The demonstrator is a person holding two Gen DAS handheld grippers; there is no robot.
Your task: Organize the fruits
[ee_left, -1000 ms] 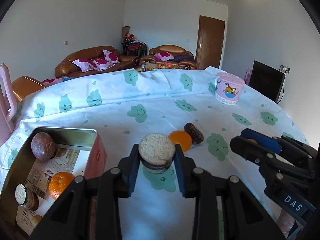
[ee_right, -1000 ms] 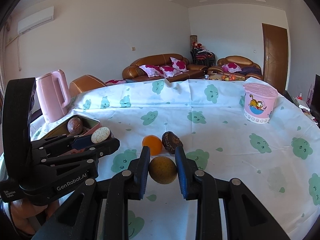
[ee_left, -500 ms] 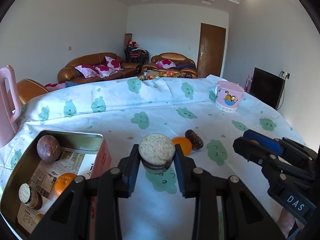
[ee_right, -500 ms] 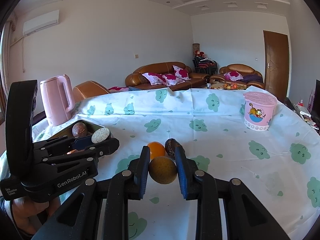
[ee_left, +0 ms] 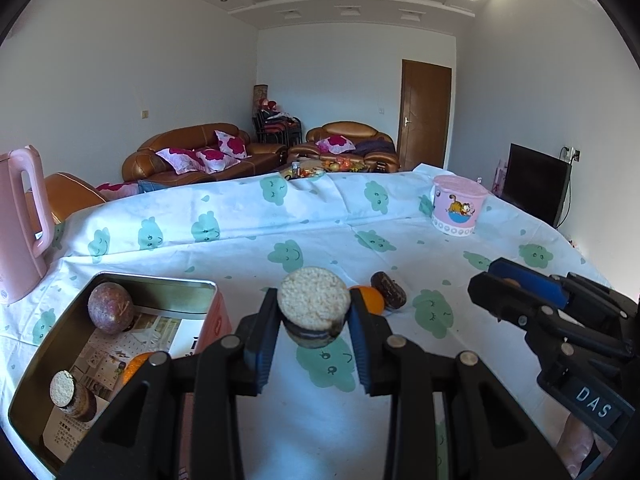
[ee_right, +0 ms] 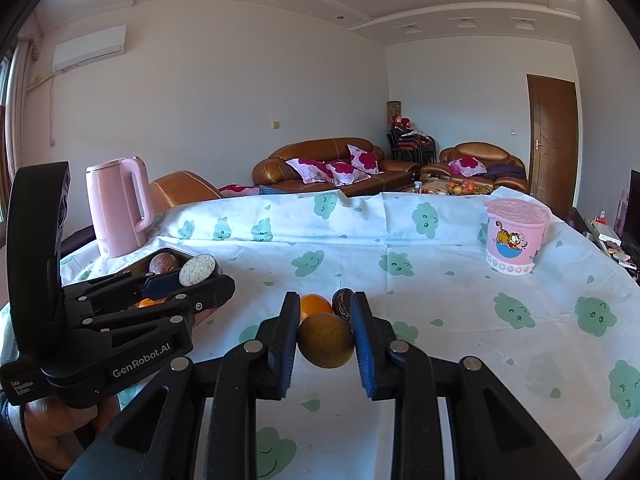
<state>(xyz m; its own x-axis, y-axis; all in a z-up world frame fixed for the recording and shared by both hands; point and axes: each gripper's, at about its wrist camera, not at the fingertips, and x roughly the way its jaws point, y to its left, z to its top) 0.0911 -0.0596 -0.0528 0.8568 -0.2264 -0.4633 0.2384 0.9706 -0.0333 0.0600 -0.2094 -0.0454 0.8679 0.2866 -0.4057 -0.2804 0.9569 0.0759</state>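
My left gripper (ee_left: 314, 316) is shut on a cut fruit half (ee_left: 313, 304) with a pale grainy face and dark rind, held above the cloth just right of the metal tin (ee_left: 156, 280). Inside the tin lie a purple passion fruit (ee_left: 110, 307), an orange (ee_left: 134, 366) and another cut half (ee_left: 70, 394). My right gripper (ee_right: 326, 336) is shut on a brownish-yellow round fruit (ee_right: 326, 339), lifted off the table. Beyond it on the cloth rest an orange (ee_right: 315, 305) and a dark fruit (ee_right: 342, 300). In the right wrist view the left gripper (ee_right: 188, 280) hovers by the tin.
A pink kettle (ee_right: 118, 208) stands at the table's left behind the tin. A pink cartoon cup (ee_right: 514, 236) sits far right. The table wears a white cloth with green clouds (ee_right: 396, 264). Sofas, a door and a dark screen lie beyond.
Both views have tilted upward a little, so the table sits lower in frame. Both grips are unchanged and the fruits on the cloth have not moved.
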